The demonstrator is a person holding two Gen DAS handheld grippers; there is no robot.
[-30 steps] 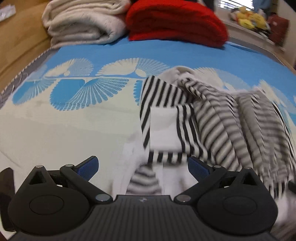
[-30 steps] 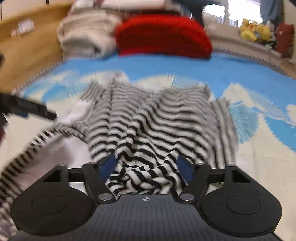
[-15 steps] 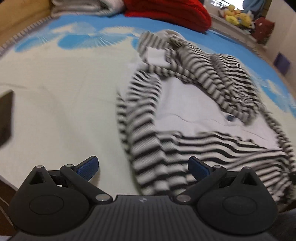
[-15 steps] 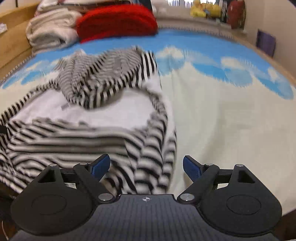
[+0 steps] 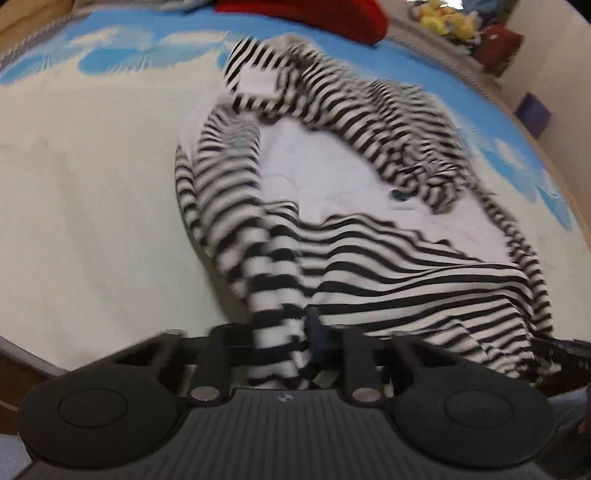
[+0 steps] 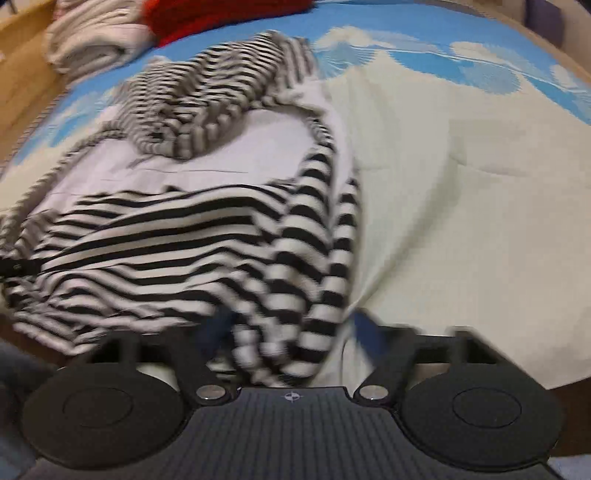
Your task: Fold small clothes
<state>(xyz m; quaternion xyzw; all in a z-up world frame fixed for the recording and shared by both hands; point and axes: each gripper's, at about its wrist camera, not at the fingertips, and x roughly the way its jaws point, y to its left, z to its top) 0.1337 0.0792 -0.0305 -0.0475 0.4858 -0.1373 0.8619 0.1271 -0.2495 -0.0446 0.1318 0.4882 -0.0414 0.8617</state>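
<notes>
**Striped garment bunched at the right gripper**

The right gripper (image 6: 291, 332) sits at the near edge of the bedspread (image 6: 461, 192), its blue-padded fingers (image 6: 365, 332) apart with a fold of the black-and-white striped garment (image 6: 177, 236) between them. Motion blur hides any contact. Beyond lie a cream blanket (image 6: 92, 33) and a red blanket (image 6: 221, 13), folded.

The black-and-white striped garment (image 5: 369, 258) lies spread on the bed, rumpled rather than flat. Its plain white inner side (image 5: 332, 177) faces up across the middle, while striped fabric bunches in a crumpled heap (image 6: 207, 107) at the far end. A broad striped band (image 6: 155, 236) crosses the near part, pulled into diagonal wrinkles. Along each outer side a striped strip of cloth, perhaps a sleeve, (image 5: 225, 192) runs toward the near edge, where the fabric gathers into narrow, blurred folds (image 6: 295, 295).
</notes>
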